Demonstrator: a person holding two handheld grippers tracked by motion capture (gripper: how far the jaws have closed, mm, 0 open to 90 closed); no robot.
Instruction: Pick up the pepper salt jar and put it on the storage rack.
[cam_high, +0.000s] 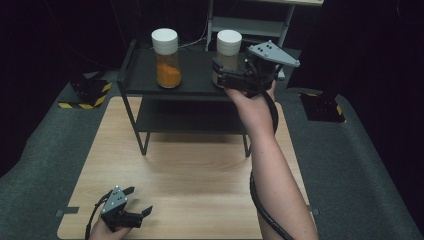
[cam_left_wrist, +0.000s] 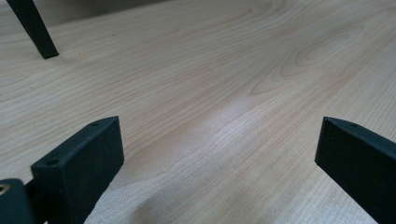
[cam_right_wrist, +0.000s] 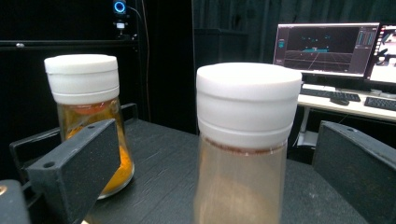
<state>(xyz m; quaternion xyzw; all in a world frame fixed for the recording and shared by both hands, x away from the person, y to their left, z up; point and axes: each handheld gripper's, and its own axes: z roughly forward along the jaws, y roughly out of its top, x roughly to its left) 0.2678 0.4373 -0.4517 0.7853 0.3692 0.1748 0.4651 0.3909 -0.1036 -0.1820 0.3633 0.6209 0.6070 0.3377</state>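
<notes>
Both grippers' jaws gape (holding nothing) over wooden table (cam_high: 190, 170) and black shelf (cam_high: 195, 80).

Your right gripper (cam_high: 218, 73) and left gripper (cam_high: 141, 201) are both black, each with two blocky fingers (cam_right_wrist: 74, 172) that have small screw holes. A grey three-cornered plate with small holes sits on top of each. Black ribbed cables trail behind. Your forearms are bare, without sleeves.
</notes>
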